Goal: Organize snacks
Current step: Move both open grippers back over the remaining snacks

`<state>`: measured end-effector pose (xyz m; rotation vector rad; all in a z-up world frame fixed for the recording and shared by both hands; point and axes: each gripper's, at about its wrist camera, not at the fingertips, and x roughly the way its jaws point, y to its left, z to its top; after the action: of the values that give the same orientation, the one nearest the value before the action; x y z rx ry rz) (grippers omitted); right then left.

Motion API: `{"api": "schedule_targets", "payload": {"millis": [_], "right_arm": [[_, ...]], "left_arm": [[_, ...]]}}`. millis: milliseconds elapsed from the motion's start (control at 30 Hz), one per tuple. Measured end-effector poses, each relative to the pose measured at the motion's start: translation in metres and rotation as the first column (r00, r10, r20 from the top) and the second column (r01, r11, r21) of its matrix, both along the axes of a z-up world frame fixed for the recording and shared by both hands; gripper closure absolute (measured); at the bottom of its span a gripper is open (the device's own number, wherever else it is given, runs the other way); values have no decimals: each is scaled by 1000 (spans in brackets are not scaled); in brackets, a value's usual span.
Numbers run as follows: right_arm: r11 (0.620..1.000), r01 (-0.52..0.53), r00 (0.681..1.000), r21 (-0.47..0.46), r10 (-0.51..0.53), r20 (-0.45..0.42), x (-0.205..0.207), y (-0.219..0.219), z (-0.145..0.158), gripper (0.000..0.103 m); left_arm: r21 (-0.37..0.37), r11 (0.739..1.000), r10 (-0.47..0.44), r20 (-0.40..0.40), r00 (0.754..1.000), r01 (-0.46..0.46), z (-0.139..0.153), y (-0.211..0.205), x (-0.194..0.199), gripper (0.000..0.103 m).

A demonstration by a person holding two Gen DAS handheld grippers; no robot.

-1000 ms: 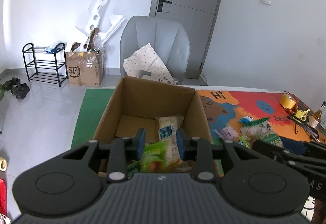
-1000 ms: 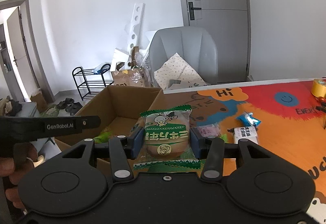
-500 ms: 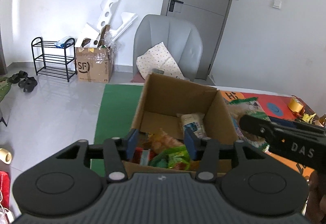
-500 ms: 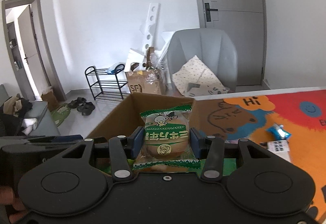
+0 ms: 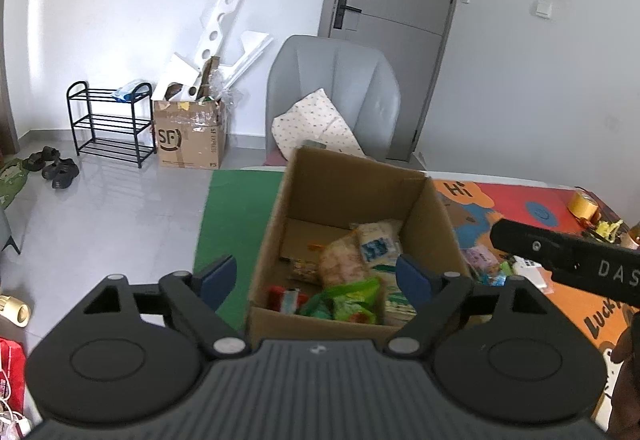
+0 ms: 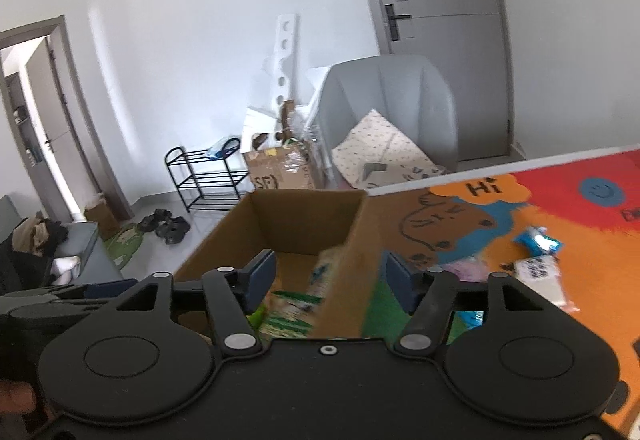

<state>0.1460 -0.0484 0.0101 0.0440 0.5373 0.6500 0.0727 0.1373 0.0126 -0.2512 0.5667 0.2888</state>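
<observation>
1. Left wrist view: left gripper (image 5: 316,280) has its jaws spread wide and opening, nothing between the pads; through the gap shows the near end of the cardboard box (image 5: 434,218).
2. Right wrist view: right gripper (image 6: 330,278) has its jaws opening, pads off any packet. The box's right wall stands in the gap; a blurred green-and-white packet (image 6: 294,306) sits just below and left of it, inside the box. Whether it is falling or already landed, I cannot tell.
3. Box contents, left view: green packet (image 5: 352,300) near the front, a tan bag (image 5: 342,260) behind it, a pale packet with a blue label (image 5: 378,242) against the right wall, a red-and-white wrapper (image 5: 282,298) to the left. All lie below both sets of jaws, loosely heaped.
4. Outside the box, right view: on the coloured mat (image 6: 560,208), a blue packet (image 6: 538,242), a white packet (image 6: 544,274) and a pink one (image 6: 466,266) lie to the right of the right gripper, close together but apart from the box.
5. Handling, by judgement: these look like light, soft film packets, slick and crinkly, some with crushable contents. Best pinched across the flat body or at a sealed end seam, gently.
6. Loose packets remain on the mat, so the sorting looks only partly done.
</observation>
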Motion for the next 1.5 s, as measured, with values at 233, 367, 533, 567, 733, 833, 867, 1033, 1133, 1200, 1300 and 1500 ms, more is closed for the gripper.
{"api": "schedule_targets", "payload": {"millis": [233, 367, 533, 567, 733, 833, 867, 1033, 1133, 1200, 1300, 1500], "right_arm": [[998, 57, 998, -7, -57, -17, -6, -32, -6, 37], [997, 82, 996, -10, -82, -18, -10, -50, -8, 34], [993, 114, 993, -6, -114, -25, -10, -71, -10, 33], [993, 121, 992, -6, -121, -27, -11, -75, -11, 33], [989, 147, 988, -5, -147, -40, -11, -94, -17, 33], [987, 160, 986, -5, -160, -46, -10, -103, -21, 33], [986, 164, 985, -5, -165, -48, -10, -106, -22, 33], [983, 184, 981, -6, -184, -59, -8, -120, -29, 33], [981, 195, 979, -4, -195, -64, -6, -127, -32, 33], [979, 203, 977, -1, -202, -68, -4, -132, -33, 33], [977, 213, 975, 3, -212, -71, -1, -139, -36, 33], [975, 224, 971, 6, -222, -85, 9, -148, -41, 33]], "left_arm": [[1, 999, -45, 3, 999, 45, 2, -24, 0, 12], [5, 998, -61, 5, 998, 61, 1, -38, 0, 11], [3, 996, -92, 2, 996, 92, 2, -56, 3, 11], [4, 995, -98, 2, 995, 98, 2, -59, 4, 11], [2, 992, -123, -2, 992, 123, 0, -75, 6, 11], [0, 990, -138, -5, 990, 138, -1, -83, 9, 11], [1, 990, -143, -7, 990, 143, -1, -86, 10, 11], [-2, 985, -170, -7, 985, 170, -2, -98, 13, 11], [2, 982, -187, -7, 982, 187, -2, -106, 16, 11], [4, 980, -200, -3, 980, 200, -2, -113, 19, 11], [11, 978, -210, 1, 978, 210, -2, -123, 25, 11], [14, 976, -216, -2, 976, 216, -7, -137, 40, 11]]}}
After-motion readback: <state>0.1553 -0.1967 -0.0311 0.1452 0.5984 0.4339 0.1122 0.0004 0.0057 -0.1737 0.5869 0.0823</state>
